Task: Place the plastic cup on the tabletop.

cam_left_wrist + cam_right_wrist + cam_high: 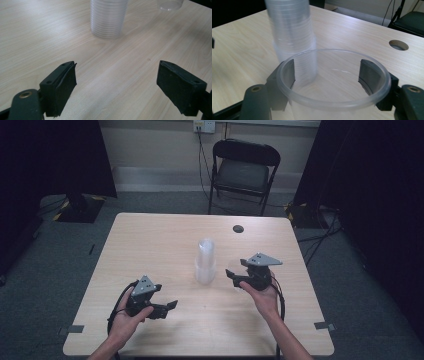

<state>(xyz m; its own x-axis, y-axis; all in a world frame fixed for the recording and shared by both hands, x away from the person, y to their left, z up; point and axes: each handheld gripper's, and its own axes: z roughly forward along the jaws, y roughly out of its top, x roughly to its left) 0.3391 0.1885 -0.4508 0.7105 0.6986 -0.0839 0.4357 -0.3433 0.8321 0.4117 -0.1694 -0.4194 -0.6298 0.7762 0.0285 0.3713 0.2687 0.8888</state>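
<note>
Item: single clear cup (332,82), pinched upright between right gripper (329,75) fingers, just beside cup stack (205,261) mid-surface (150,250). Left gripper (116,82) fingers spread, empty. Step: cup separated; next, likely setting it down clear of stack

You're in a lab-style recording room, not a home. Bare pale wood desk (150,245) with a cable grommet hole (238,228); grey carpet (55,255); black curtains (55,155) both sides; one folding chair (243,170) against the wall; wall socket (204,125) with cables trailing down.
</note>
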